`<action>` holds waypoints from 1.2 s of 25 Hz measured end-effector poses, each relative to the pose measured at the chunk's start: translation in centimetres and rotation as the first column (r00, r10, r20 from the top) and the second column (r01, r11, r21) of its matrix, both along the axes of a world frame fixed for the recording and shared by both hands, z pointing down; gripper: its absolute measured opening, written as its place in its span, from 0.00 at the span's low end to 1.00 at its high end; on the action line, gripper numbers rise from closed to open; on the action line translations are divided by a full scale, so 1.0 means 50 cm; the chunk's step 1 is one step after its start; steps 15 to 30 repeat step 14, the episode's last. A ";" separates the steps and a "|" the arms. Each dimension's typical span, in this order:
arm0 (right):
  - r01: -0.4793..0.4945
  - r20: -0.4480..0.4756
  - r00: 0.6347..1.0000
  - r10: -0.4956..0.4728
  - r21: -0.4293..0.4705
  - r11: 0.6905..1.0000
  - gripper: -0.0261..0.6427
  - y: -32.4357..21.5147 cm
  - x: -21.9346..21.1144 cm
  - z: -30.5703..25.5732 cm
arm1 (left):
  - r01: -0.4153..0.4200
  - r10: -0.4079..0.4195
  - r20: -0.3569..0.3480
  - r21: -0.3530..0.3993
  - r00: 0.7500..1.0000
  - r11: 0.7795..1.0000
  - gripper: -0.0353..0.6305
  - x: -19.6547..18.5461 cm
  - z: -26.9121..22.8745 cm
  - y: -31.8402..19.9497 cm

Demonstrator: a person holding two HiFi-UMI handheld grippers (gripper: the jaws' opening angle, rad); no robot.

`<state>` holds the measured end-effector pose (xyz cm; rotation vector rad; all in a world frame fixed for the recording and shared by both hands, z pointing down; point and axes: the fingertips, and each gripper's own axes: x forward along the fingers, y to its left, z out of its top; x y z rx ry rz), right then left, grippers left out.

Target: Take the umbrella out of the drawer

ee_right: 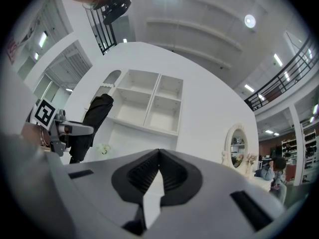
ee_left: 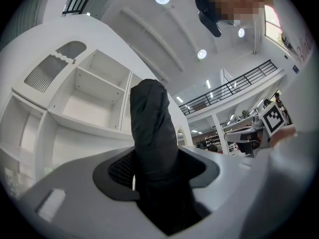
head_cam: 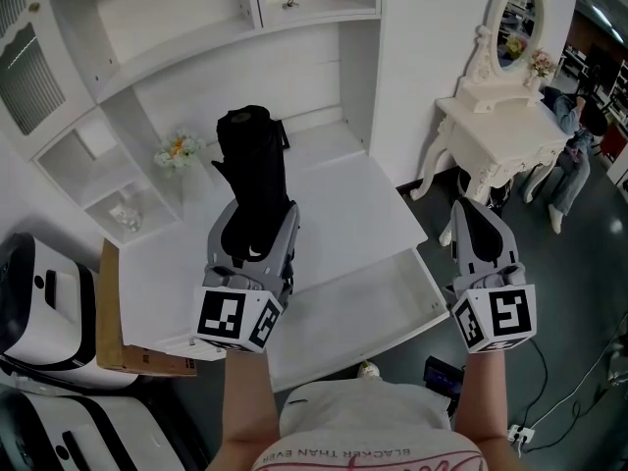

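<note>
While the left claw [head_cam: 260, 216] clamps the umbrella [head_cam: 250, 150], hiding its lower end, the right claw [head_cam: 469, 207] is closed.

Umbrella [head_cam: 253, 160] above desk [head_cam: 343, 204], drawer [head_cam: 383, 287] in front, vanity [head_cam: 500, 126] right

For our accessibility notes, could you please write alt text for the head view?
The left gripper holds a folded black umbrella over a white desk, whose drawer stands open below. The right gripper, shut and empty, hovers to the right, near a white dressing table.
</note>
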<state>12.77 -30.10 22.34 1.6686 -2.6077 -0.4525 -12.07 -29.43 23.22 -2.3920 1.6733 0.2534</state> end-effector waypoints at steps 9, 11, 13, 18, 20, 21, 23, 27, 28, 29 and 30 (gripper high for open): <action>0.025 -0.016 1.000 -0.025 -0.017 1.000 0.05 0.001 -0.006 0.009 | -0.007 0.007 0.012 -0.004 1.000 1.000 0.42 0.007 0.003 0.003; 0.026 -0.021 0.999 -0.026 -0.017 1.000 0.05 0.000 -0.008 0.008 | -0.007 0.007 0.012 -0.005 1.000 1.000 0.42 0.006 0.003 0.003; 0.026 -0.023 0.999 -0.026 -0.016 1.000 0.05 0.001 -0.008 0.006 | -0.006 0.006 0.011 -0.007 1.000 1.000 0.42 0.004 0.004 0.003; 0.025 -0.023 0.999 -0.026 -0.015 1.000 0.05 0.001 -0.008 0.005 | -0.006 0.006 0.011 -0.009 1.000 1.000 0.42 0.003 0.005 0.003; 0.025 -0.023 0.999 -0.026 -0.015 1.000 0.05 0.001 -0.008 0.005 | -0.006 0.006 0.011 -0.009 1.000 1.000 0.42 0.003 0.005 0.003; 0.025 -0.023 0.999 -0.026 -0.015 1.000 0.05 0.001 -0.008 0.005 | -0.006 0.006 0.011 -0.009 1.000 1.000 0.42 0.003 0.005 0.003; 0.025 -0.023 0.999 -0.026 -0.015 1.000 0.05 0.001 -0.008 0.005 | -0.006 0.006 0.011 -0.009 1.000 1.000 0.42 0.003 0.005 0.003; 0.025 -0.023 0.999 -0.026 -0.015 1.000 0.05 0.001 -0.008 0.005 | -0.006 0.006 0.011 -0.009 1.000 1.000 0.42 0.003 0.005 0.003; 0.025 -0.023 0.999 -0.026 -0.015 1.000 0.05 0.001 -0.008 0.005 | -0.006 0.006 0.011 -0.009 1.000 1.000 0.42 0.003 0.005 0.003; 0.025 -0.023 0.999 -0.026 -0.015 1.000 0.05 0.001 -0.008 0.005 | -0.006 0.006 0.011 -0.009 1.000 1.000 0.42 0.003 0.005 0.003; 0.025 -0.023 0.999 -0.026 -0.015 1.000 0.05 0.001 -0.008 0.005 | -0.006 0.006 0.011 -0.009 1.000 1.000 0.42 0.003 0.005 0.003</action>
